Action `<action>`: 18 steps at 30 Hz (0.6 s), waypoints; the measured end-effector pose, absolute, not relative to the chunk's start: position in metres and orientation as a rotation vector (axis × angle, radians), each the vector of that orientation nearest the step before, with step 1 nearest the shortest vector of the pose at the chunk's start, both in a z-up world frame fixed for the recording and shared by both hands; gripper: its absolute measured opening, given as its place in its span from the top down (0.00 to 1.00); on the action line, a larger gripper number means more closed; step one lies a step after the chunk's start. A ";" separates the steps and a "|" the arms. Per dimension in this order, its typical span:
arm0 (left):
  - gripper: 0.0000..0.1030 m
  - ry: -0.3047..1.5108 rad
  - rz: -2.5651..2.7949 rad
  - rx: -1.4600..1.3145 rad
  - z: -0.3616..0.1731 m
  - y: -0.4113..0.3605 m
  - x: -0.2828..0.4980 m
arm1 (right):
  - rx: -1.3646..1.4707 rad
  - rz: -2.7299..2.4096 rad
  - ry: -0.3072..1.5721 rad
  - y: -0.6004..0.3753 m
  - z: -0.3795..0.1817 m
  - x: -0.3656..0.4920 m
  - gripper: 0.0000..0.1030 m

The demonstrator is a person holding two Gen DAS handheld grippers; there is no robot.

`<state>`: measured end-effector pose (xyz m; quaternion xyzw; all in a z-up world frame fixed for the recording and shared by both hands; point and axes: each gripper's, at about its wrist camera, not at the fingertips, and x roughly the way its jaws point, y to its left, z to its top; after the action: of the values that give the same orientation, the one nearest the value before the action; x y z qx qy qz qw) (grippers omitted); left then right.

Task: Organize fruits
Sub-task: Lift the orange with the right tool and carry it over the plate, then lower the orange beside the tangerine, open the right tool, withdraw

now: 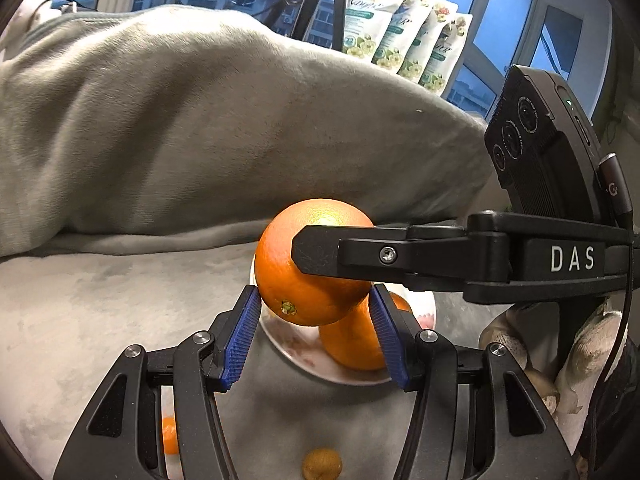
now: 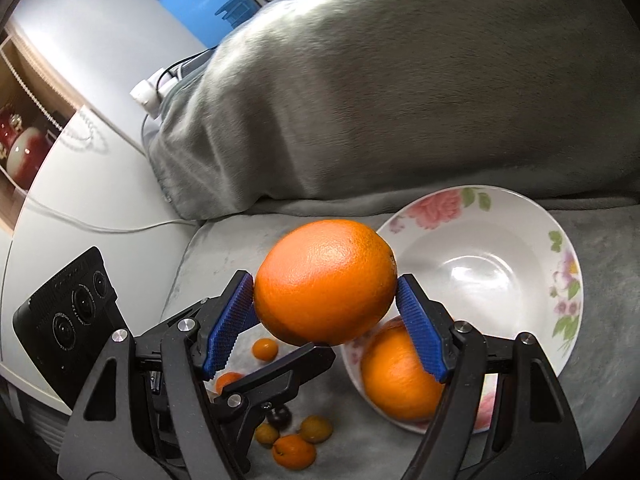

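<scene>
At the near left, several small fruits (image 2: 294, 450) lie loose on the grey blanket (image 2: 400, 100), not yet gathered. In the middle, the right tongs (image 2: 326, 308) pinch a large orange (image 2: 326, 280) between their blue pads, above the near-left rim of the floral bowl (image 2: 520, 208); the left tongs (image 1: 316, 336) stand spread around it, contact unclear. At the right, the bowl holds one orange (image 2: 396, 376), so the carried orange and the small fruits remain.

I see the bowl (image 2: 568, 280) mostly open on its far side, one orange (image 2: 400, 380) filling the near edge. The heaped blanket (image 2: 400, 100) walls off the back; small fruits (image 2: 294, 450) clutter my near left.
</scene>
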<state>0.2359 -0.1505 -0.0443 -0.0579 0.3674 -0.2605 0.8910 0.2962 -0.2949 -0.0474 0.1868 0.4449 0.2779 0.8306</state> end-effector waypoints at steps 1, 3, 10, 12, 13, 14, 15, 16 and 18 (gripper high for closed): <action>0.46 0.766 -0.541 -0.118 -0.045 -0.152 0.237 | 0.400 0.587 0.945 -0.296 -0.048 0.298 0.26; 0.46 0.770 -0.542 -0.116 -0.046 -0.154 0.240 | 0.413 0.582 0.948 -0.300 -0.051 0.301 0.26; 0.46 0.776 -0.546 -0.099 -0.049 -0.163 0.247 | 0.452 0.567 0.952 -0.313 -0.055 0.313 0.26; 0.46 0.780 -0.550 -0.093 -0.050 -0.163 0.246 | 0.459 0.562 0.953 -0.315 -0.056 0.314 0.26; 0.46 0.785 -0.551 -0.091 -0.051 -0.163 0.247 | 0.459 0.558 0.955 -0.316 -0.057 0.314 0.26; 0.46 0.787 -0.551 -0.090 -0.053 -0.163 0.246 | 0.458 0.554 0.958 -0.316 -0.058 0.315 0.26; 0.46 0.791 -0.550 -0.087 -0.054 -0.164 0.247 | 0.459 0.551 0.961 -0.317 -0.060 0.315 0.26; 0.46 0.796 -0.544 -0.080 -0.055 -0.167 0.249 | 0.462 0.545 0.963 -0.319 -0.061 0.316 0.26; 0.47 0.791 -0.537 -0.074 -0.055 -0.170 0.252 | 0.469 0.534 0.937 -0.324 -0.058 0.315 0.26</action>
<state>0.2524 -0.1705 -0.0549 -0.0355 0.3807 -0.2582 0.8872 0.3152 -0.3237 -0.0583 0.2212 0.4419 0.2520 0.8320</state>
